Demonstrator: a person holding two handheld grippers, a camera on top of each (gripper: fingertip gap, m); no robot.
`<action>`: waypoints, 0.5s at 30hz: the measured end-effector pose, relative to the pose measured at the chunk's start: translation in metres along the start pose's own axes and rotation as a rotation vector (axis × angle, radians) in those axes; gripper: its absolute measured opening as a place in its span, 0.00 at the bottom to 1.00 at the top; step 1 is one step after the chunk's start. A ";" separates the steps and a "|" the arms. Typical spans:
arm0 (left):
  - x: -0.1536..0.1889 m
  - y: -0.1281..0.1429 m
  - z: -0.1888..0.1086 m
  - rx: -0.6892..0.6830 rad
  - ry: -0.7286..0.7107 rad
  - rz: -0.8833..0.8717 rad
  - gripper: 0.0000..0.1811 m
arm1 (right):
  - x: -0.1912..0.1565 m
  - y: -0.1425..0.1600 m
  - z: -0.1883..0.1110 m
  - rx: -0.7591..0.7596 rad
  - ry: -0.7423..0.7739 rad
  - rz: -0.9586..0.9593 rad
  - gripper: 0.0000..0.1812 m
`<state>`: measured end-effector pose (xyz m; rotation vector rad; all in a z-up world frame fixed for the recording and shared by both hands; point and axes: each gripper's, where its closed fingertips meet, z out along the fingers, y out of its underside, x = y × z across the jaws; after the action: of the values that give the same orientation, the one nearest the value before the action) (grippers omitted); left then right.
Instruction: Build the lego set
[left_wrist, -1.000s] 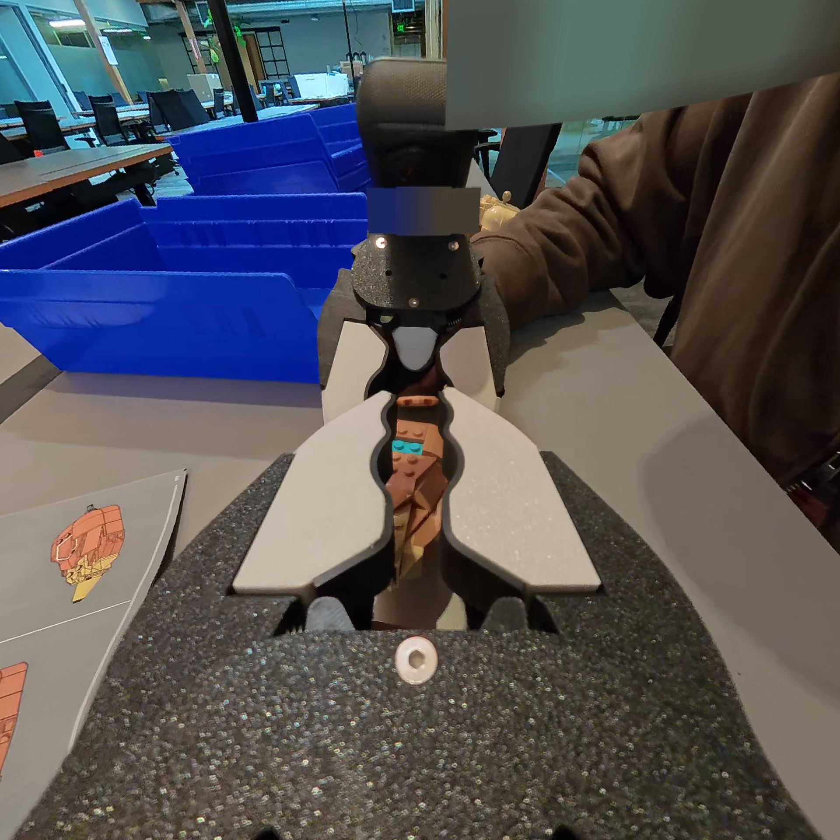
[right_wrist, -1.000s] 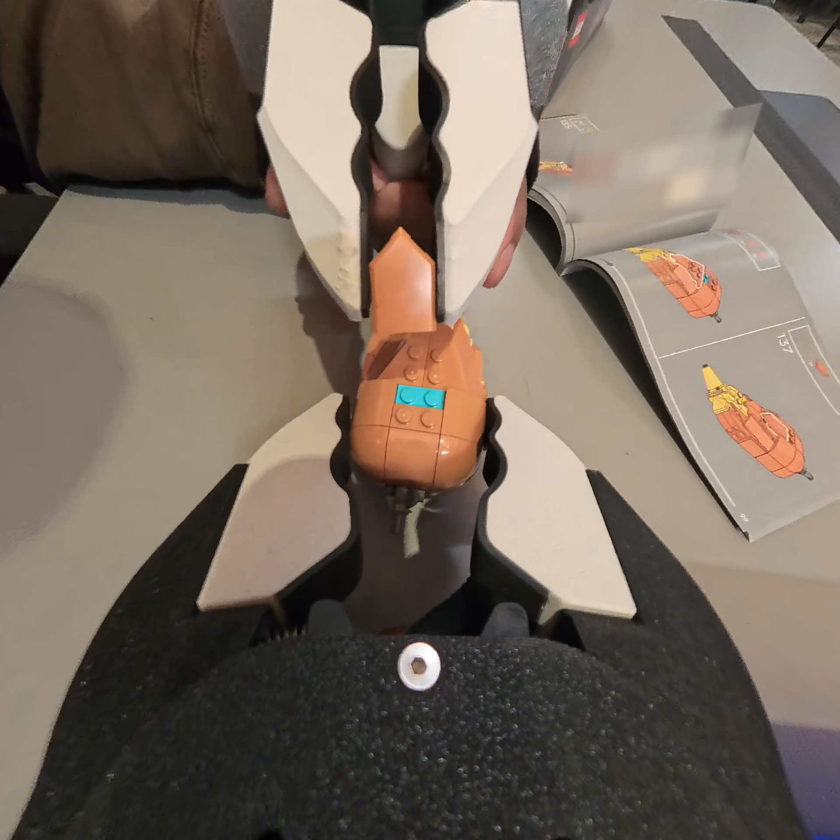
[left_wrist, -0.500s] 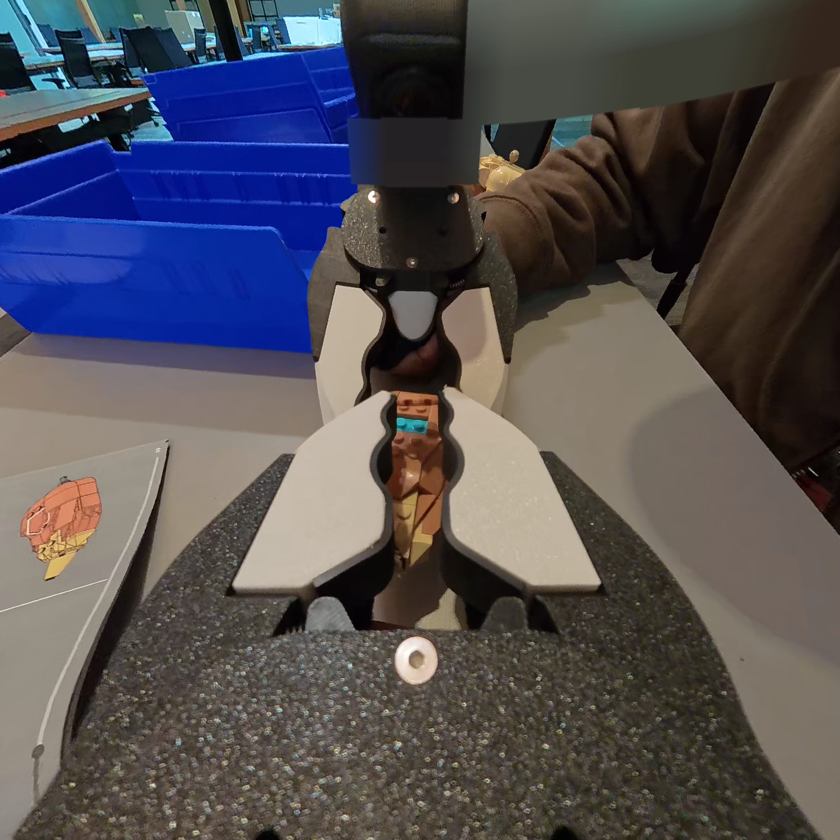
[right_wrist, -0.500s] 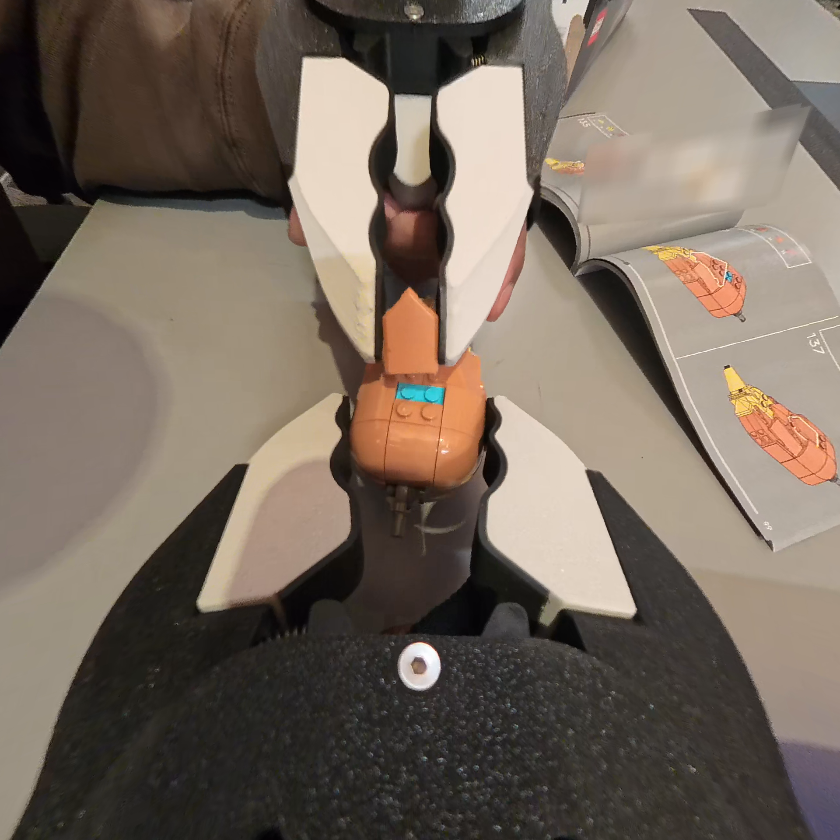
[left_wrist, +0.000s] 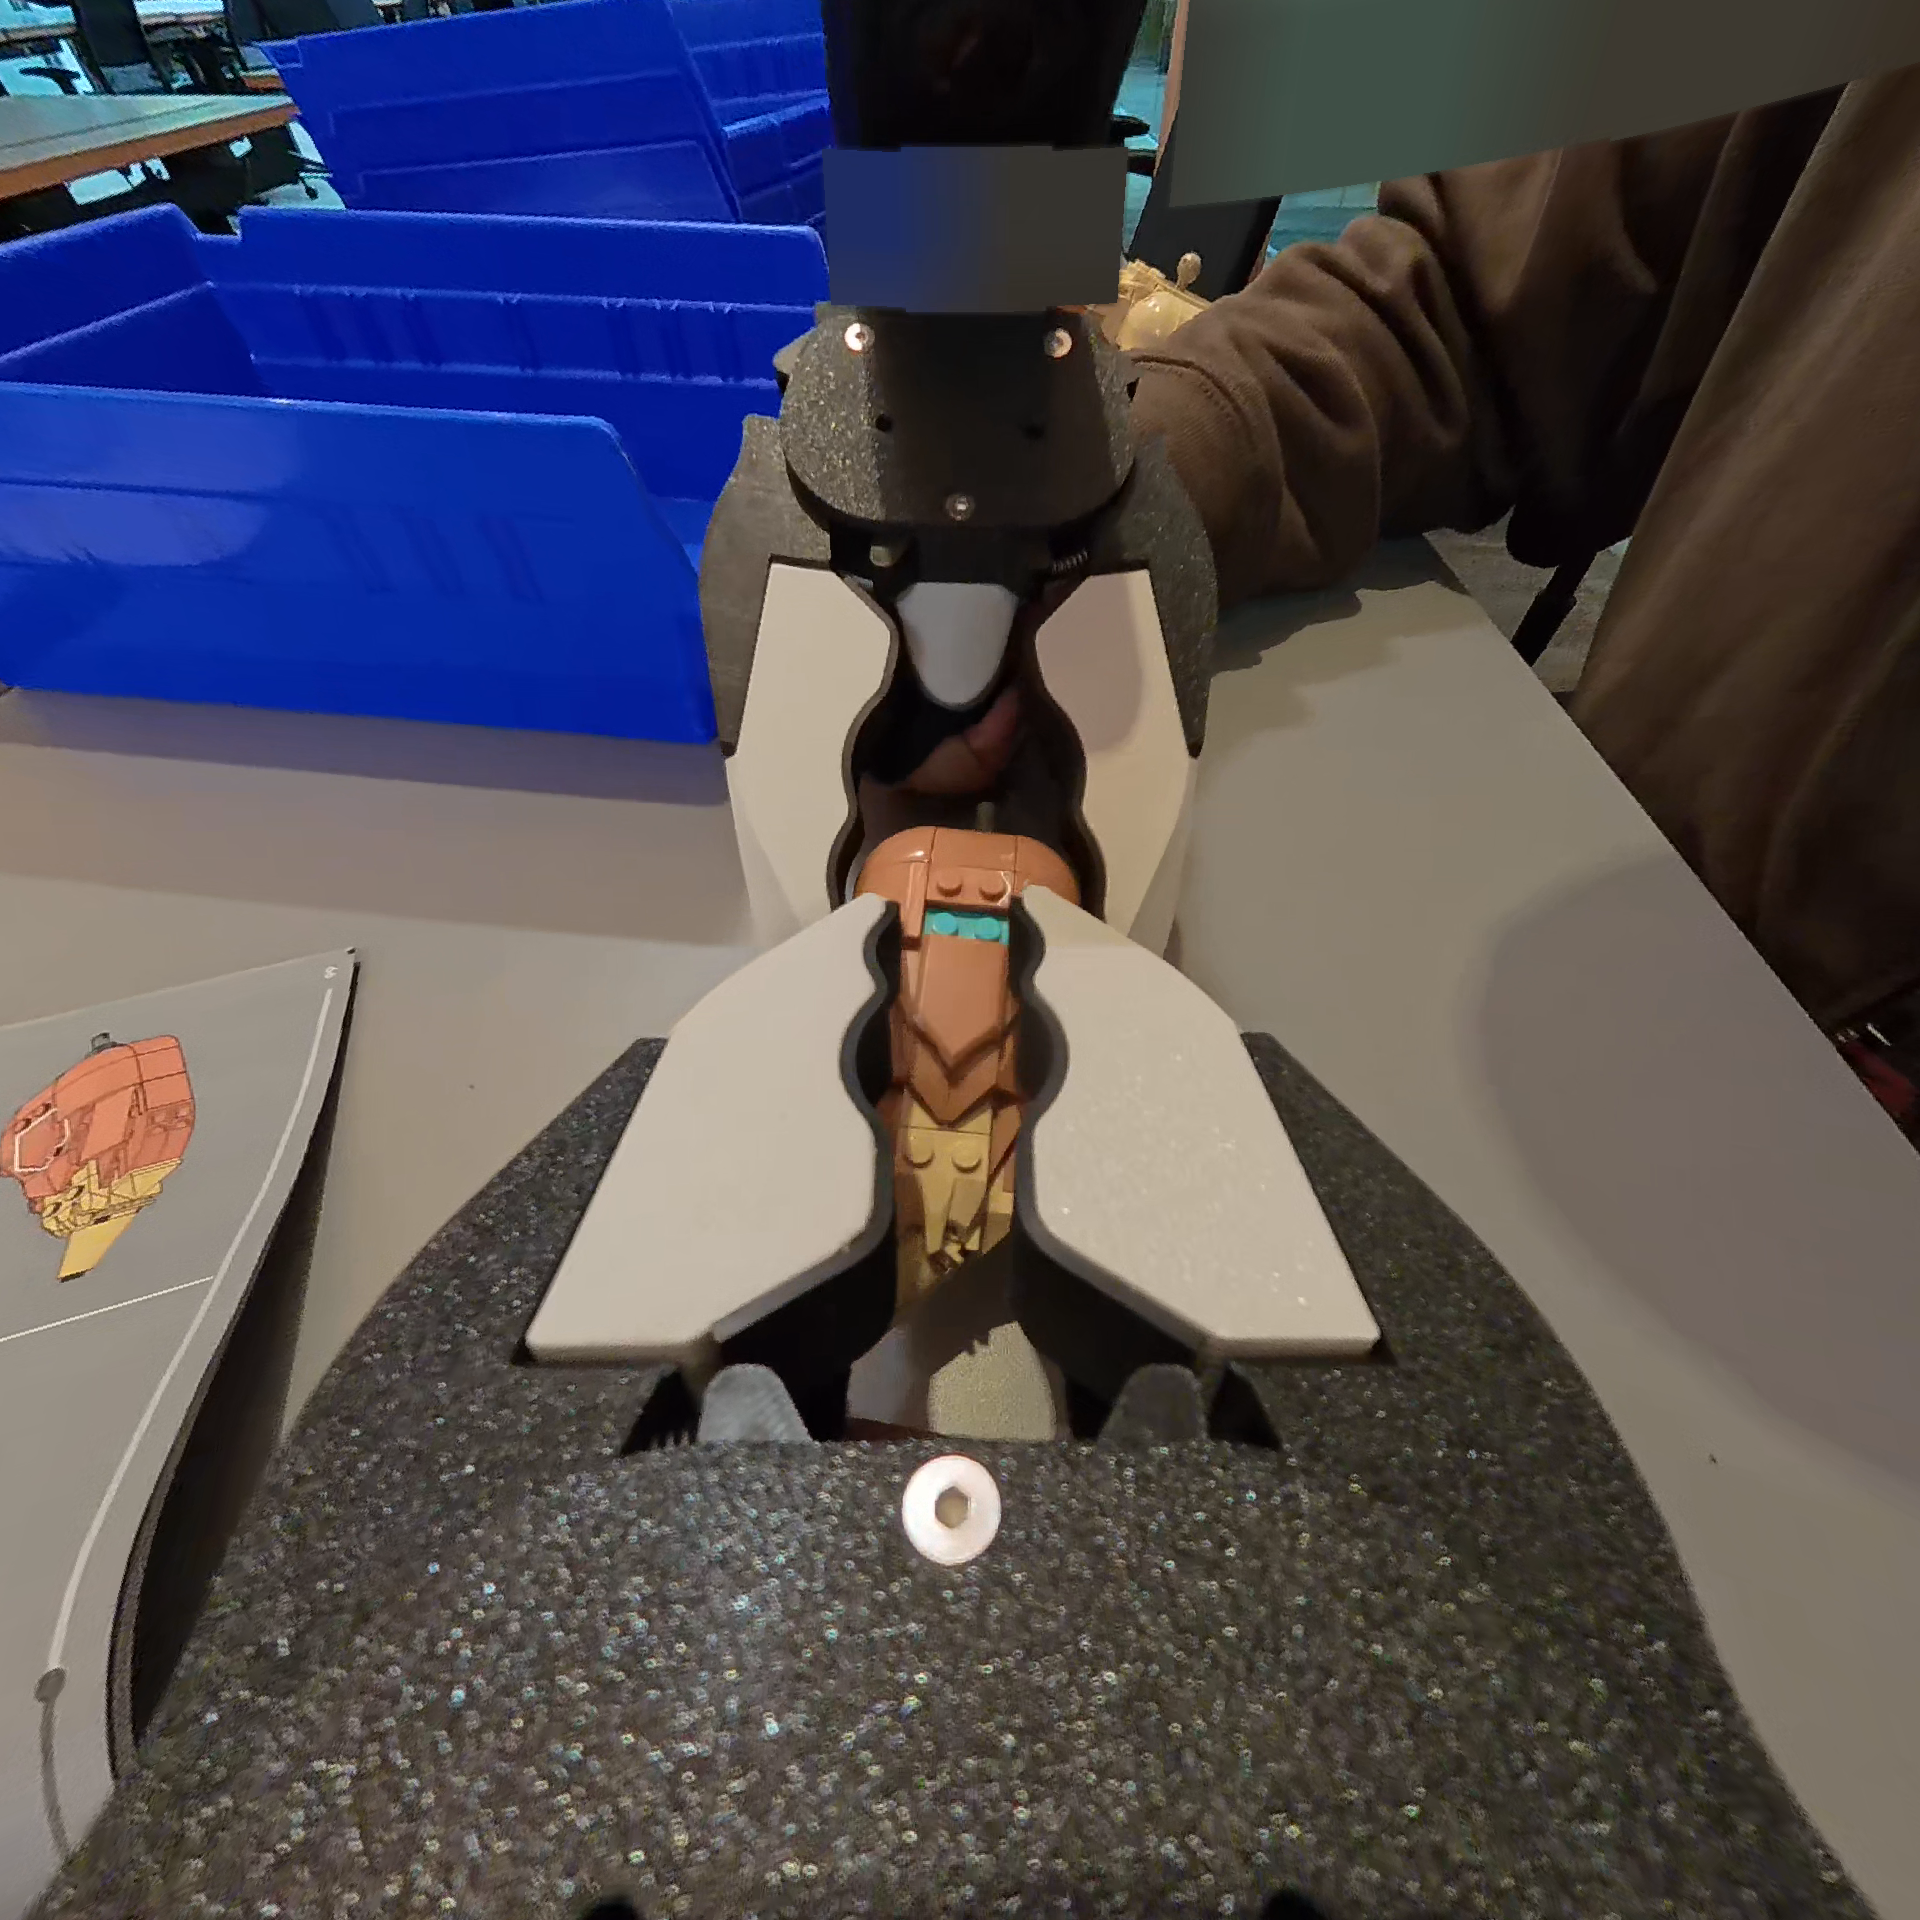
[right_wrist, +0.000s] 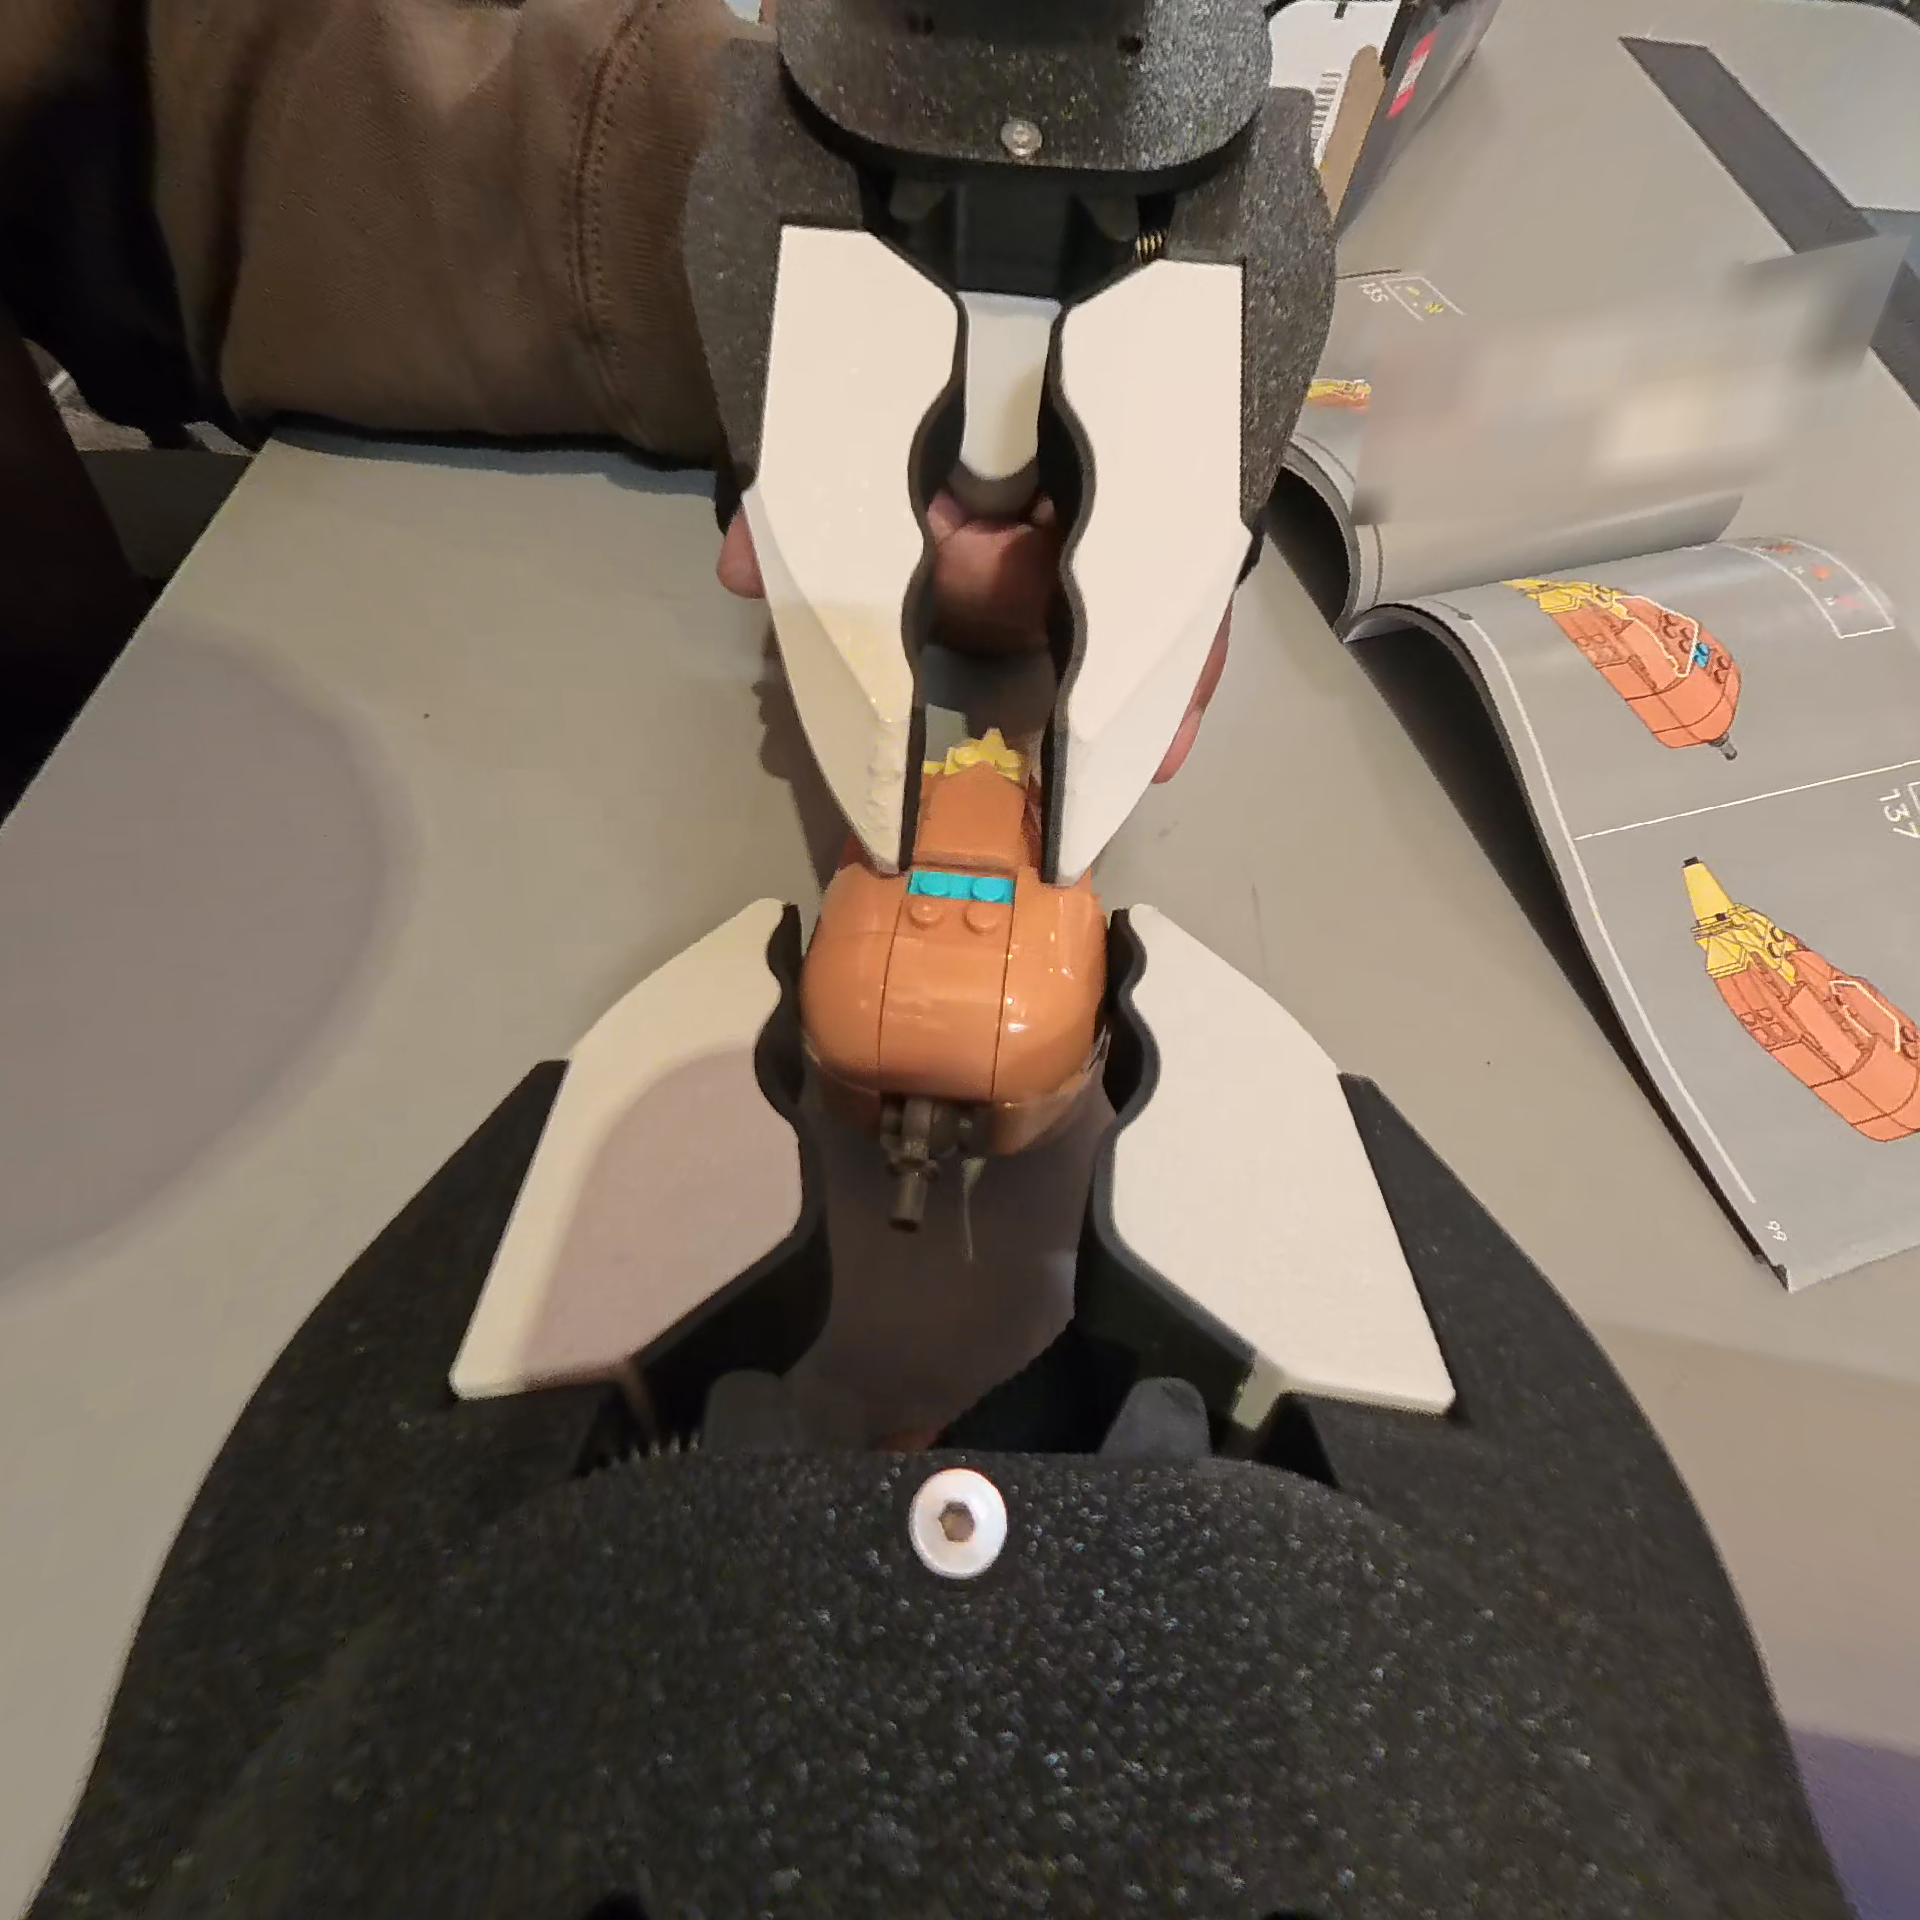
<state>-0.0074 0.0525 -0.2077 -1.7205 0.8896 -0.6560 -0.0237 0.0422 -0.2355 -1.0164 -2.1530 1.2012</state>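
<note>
Model (right_wrist: 951, 997) held in the air over the grey table (right_wrist: 416, 644), between two claws that face each other. Orange-brown brick body, rounded at one end, a teal plate (right_wrist: 961, 886) on top, a dark pin sticking out of the rounded end, a tan-yellow tapered end (left_wrist: 951, 1184) at the other.

Right claw (right_wrist: 951, 925): fingers spread wide, clenched on the rounded end, pads pressing both flanks.

Left claw (left_wrist: 951, 914): fingers nearly together, clenched on the narrow part of the model; tips reach the teal plate. In the right wrist view its tips (right_wrist: 883, 831) overlap the top of the rounded end.

Booklet (right_wrist: 1704, 831) lies open on the table beside the claws, pages showing orange model drawings. Blue bins (left_wrist: 343, 540) stand on the table behind the right claw. Brown sleeve (left_wrist: 1403, 384) runs behind the right claw.
</note>
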 end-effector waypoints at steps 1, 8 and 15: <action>0.000 0.000 0.000 -0.001 0.000 0.001 0.11 | 0.000 0.000 0.000 -0.001 -0.001 0.001 0.31; -0.002 0.006 -0.002 -0.045 -0.014 0.012 0.14 | 0.002 0.003 0.000 -0.020 0.000 0.019 0.31; -0.013 0.030 -0.035 -0.201 -0.052 -0.013 0.21 | 0.004 0.016 0.005 -0.124 0.018 0.018 0.31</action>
<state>-0.0497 0.0380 -0.2258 -1.9154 0.9336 -0.5421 -0.0235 0.0489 -0.2518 -1.0963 -2.2321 1.0727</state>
